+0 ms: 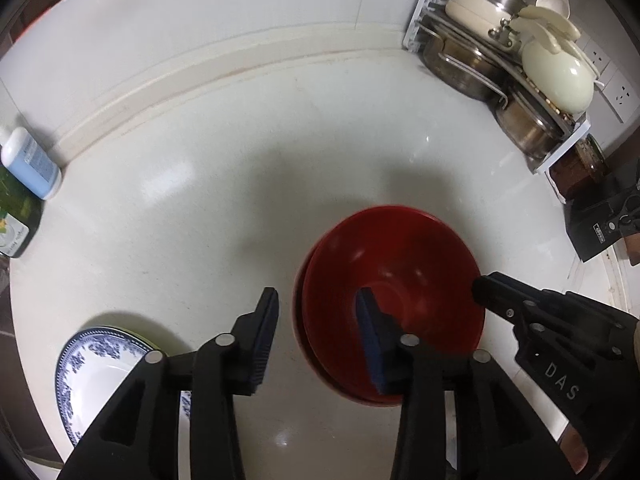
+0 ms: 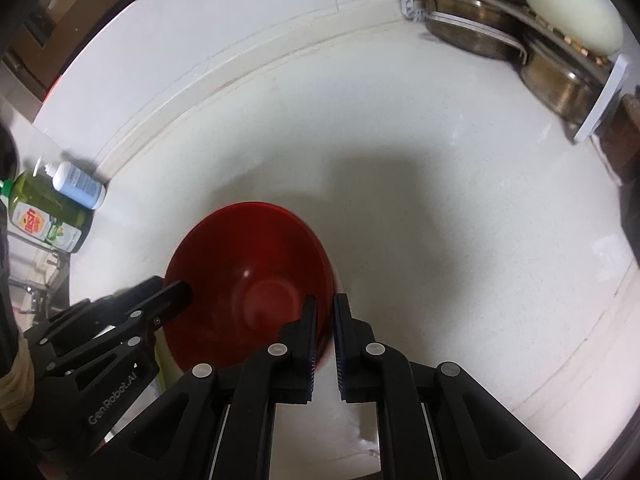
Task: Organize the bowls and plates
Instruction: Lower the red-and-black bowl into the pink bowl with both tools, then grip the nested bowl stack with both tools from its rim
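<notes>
Two red bowls (image 1: pixel 400 264) sit nested on the white counter (image 1: pixel 248 168). My left gripper (image 1: pixel 318 300) is open and straddles the left rim of the bowls, with its right finger inside. My right gripper (image 2: pixel 324 312) is shut on the right rim of the top red bowl (image 2: pixel 248 264); it shows at the right in the left wrist view (image 1: pixel 480 284). The left gripper shows at the lower left in the right wrist view (image 2: pixel 176 292). A blue-patterned white plate (image 1: pixel 100 364) lies at the lower left, partly hidden by the left gripper.
A rack of steel pots and cream lids (image 1: pixel 516 60) stands at the back right corner. A blue bottle (image 1: pixel 32 164) and a green dish-soap bottle (image 2: pixel 44 216) stand at the left by the wall. A dark box (image 1: pixel 600 224) sits at the right.
</notes>
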